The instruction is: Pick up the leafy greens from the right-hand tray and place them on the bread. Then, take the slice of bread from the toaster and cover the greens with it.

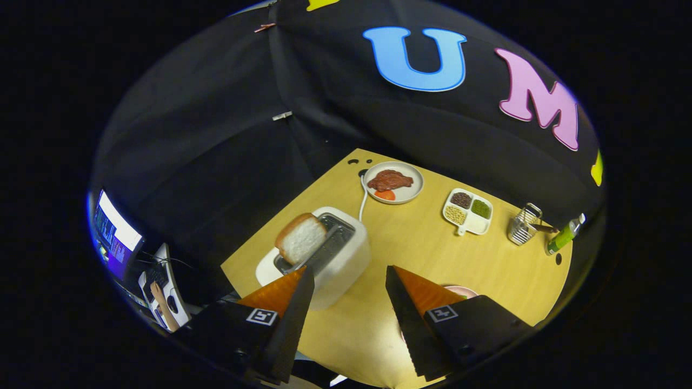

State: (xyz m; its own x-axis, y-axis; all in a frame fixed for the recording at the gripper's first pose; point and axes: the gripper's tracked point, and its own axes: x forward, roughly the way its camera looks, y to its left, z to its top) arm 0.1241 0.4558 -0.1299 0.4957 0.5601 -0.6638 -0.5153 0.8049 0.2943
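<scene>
A white toaster (346, 259) stands on the wooden table, just ahead of my left finger. A slice of bread (300, 237) sticks up out of its near slot, tilted. My gripper (349, 274) hovers above the table, open, with nothing between its fingers. The rim of a pink plate (464, 290) peeks out from behind my right finger; what lies on it is hidden.
Beyond the toaster sits a white plate (412, 190) with a piece of meat and a tomato slice. To its right are a divided dish of beans (467, 212), a wire basket (523, 225) and a green bottle (564, 235). A monitor and keyboard (116, 233) stand off the table's left.
</scene>
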